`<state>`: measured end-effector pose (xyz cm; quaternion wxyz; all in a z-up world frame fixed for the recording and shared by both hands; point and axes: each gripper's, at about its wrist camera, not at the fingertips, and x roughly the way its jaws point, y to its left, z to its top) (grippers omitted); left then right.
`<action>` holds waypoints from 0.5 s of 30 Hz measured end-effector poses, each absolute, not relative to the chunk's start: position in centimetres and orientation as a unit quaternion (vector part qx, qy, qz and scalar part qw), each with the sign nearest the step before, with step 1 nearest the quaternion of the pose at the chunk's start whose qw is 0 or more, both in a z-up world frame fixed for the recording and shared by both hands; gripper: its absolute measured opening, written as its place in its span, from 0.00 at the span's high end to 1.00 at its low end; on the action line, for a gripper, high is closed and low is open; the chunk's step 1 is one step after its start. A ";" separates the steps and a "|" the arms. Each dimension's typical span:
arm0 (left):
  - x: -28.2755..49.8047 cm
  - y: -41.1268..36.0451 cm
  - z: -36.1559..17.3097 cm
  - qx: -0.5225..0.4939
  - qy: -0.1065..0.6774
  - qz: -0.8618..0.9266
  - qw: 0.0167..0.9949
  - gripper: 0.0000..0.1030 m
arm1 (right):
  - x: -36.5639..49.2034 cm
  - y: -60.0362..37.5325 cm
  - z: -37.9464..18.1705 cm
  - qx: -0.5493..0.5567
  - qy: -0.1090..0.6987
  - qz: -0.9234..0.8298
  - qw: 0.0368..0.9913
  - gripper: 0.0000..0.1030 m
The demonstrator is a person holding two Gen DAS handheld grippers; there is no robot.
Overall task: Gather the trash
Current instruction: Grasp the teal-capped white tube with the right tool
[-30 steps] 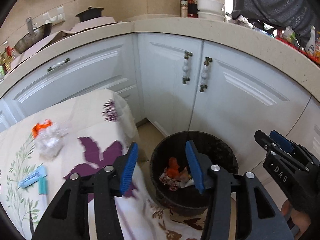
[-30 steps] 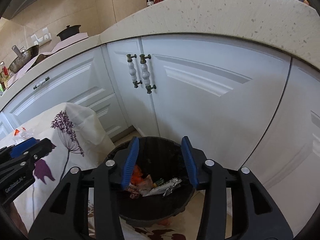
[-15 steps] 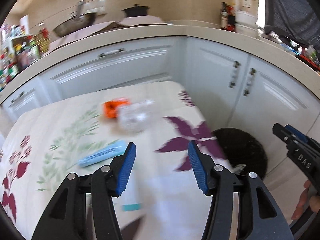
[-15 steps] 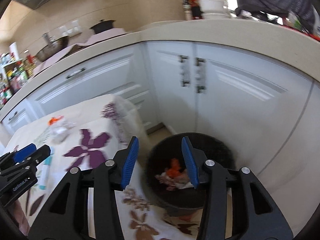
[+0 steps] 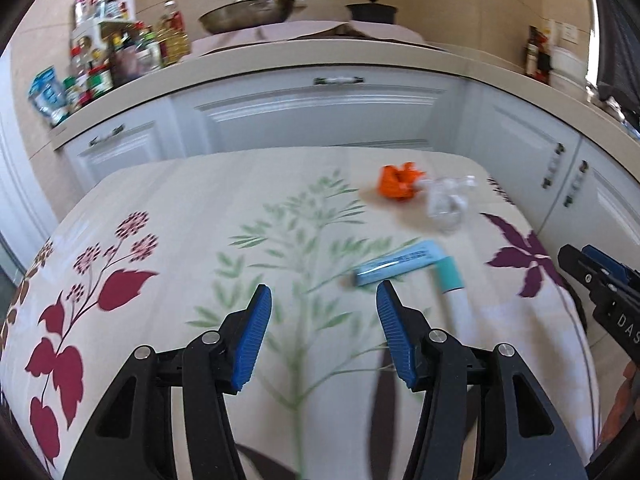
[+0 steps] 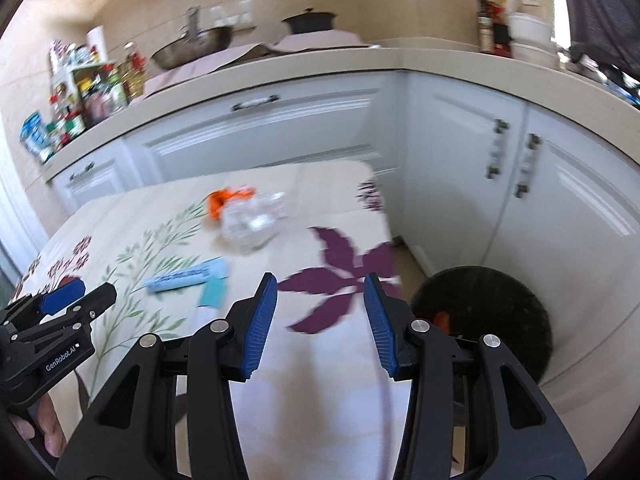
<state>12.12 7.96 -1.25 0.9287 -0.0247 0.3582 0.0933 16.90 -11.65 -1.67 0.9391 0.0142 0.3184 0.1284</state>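
Note:
On the floral tablecloth (image 5: pixel 168 208) lie an orange wrapper (image 5: pixel 398 181), a crumpled clear plastic piece (image 5: pixel 446 202), a light blue tube (image 5: pixel 400 267) and a white tube with a teal cap (image 5: pixel 454 288). My left gripper (image 5: pixel 323 334) is open and empty, just short of the blue tube. My right gripper (image 6: pixel 320 320) is open and empty over the table's right edge. The same items show in the right wrist view: wrapper (image 6: pixel 224 198), plastic (image 6: pixel 252 222), blue tube (image 6: pixel 186 276). The black trash bin (image 6: pixel 500 308) stands on the floor to the right, with trash inside.
White cabinets (image 5: pixel 320 108) and a beige counter (image 5: pixel 304 56) curve behind the table. On the counter are a wok (image 5: pixel 246 14), a black pot (image 5: pixel 370 10) and a rack of bottles (image 5: pixel 108 56). The other gripper shows at each view's edge.
Both grippers swung left, away from the bin and toward the table. The bin left the left wrist view; the table trash now lies ahead. Both grippers stayed open.

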 end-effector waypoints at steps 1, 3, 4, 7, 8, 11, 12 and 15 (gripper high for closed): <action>12.0 8.4 -1.3 -0.027 0.358 0.096 0.928 0.47 | 16.8 -10.8 -1.8 0.008 0.321 0.134 0.937 0.57; 11.6 9.5 -1.5 -0.031 0.358 0.103 0.928 0.47 | 16.8 -9.5 -1.9 -0.001 0.325 0.142 0.935 0.57; 11.5 9.9 -1.5 -0.032 0.358 0.105 0.927 0.47 | 16.8 -9.1 -2.0 -0.005 0.327 0.145 0.934 0.58; 11.2 11.5 -1.8 -0.040 0.359 0.113 0.926 0.47 | 16.7 -7.1 -2.4 -0.020 0.335 0.154 0.929 0.58; 11.1 11.9 -1.8 -0.042 0.359 0.115 0.925 0.47 | 16.7 -6.7 -2.6 -0.024 0.338 0.156 0.928 0.58; 10.7 13.4 -2.1 -0.049 0.359 0.123 0.924 0.47 | 16.7 -5.3 -3.1 -0.034 0.346 0.162 0.923 0.58; 10.6 13.9 -2.2 -0.052 0.360 0.126 0.923 0.47 | 16.8 -4.9 -3.3 -0.037 0.350 0.164 0.922 0.58; 10.4 15.0 -2.3 -0.056 0.361 0.134 0.921 0.47 | 17.0 -3.9 -3.8 -0.046 0.359 0.167 0.917 0.58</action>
